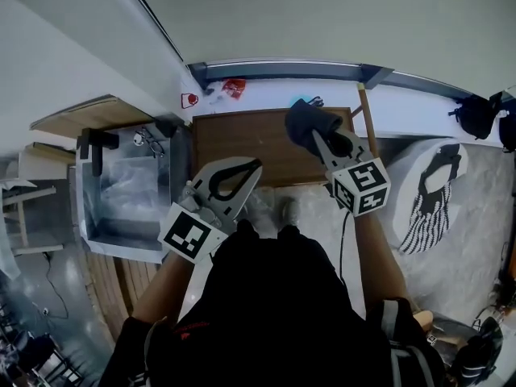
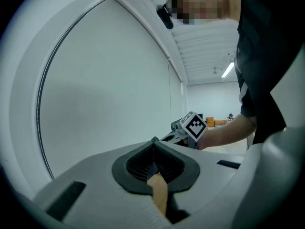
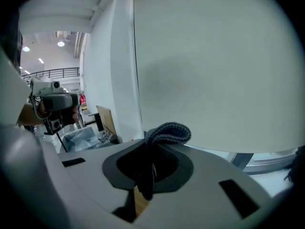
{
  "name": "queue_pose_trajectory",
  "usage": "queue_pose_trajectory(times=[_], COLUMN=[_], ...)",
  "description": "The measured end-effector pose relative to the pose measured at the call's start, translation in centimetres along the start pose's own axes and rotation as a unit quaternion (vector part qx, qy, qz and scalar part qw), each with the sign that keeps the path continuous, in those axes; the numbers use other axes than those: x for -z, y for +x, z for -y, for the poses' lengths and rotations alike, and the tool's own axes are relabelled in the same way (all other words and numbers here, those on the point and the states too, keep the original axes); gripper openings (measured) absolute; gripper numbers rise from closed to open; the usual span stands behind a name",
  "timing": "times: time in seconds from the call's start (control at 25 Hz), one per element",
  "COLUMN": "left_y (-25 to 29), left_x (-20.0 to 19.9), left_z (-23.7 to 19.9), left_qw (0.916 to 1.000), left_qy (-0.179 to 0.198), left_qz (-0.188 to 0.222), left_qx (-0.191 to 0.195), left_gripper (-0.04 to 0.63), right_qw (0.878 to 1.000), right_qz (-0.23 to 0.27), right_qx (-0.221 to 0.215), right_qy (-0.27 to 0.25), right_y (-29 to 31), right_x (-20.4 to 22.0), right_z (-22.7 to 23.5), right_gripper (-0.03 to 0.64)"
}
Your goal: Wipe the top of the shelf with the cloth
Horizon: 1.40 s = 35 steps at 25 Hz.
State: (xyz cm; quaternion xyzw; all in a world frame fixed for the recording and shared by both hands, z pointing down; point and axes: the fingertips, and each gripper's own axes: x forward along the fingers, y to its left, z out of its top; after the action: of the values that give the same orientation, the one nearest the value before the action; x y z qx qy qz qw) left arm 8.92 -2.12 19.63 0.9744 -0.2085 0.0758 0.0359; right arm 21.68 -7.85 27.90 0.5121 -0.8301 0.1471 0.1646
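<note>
Right claw (image 3: 147, 142) clamps cloth (image 3: 169, 131); left claw (image 2: 154, 142) closed.

open lab hall, white partition walls (image 3: 214, 70), ceiling strip lights (image 2: 228, 69)

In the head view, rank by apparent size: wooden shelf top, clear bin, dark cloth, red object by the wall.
Largest, about equal, so unranked: brown wooden shelf top and clear plastic bin.
Next: dark grey knitted cloth.
Smallest: small red object.
</note>
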Motion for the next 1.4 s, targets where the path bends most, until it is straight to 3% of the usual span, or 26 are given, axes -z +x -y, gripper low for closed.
queue_pose_trajectory(times=[0.52, 0.92, 1.4], left_y=[-0.9, -1.6, -1.4], left_x=[-2.0, -2.5, -2.4], left_z=[-1.7, -3.9, -4.1], left_qw=[0.9995, 0.9988, 0.9989], left_qy=[0.009, 0.008, 0.006], left_qz=[0.026, 0.035, 0.036], left_qx=[-0.014, -0.033, -0.029], left_gripper=[0.021, 0.021, 0.021], right_qw=[0.998, 0.996, 0.996], right_qz=[0.054, 0.059, 0.052], right_qx=[-0.039, -0.057, -0.069], right_qy=[-0.012, -0.022, -0.026], right_y=[-0.8, -0.6, -0.4], right_x=[-6.6, -8.2, -7.8], right_z=[-3.3, -4.8, -6.0], right_gripper=[0.028, 0.028, 0.028])
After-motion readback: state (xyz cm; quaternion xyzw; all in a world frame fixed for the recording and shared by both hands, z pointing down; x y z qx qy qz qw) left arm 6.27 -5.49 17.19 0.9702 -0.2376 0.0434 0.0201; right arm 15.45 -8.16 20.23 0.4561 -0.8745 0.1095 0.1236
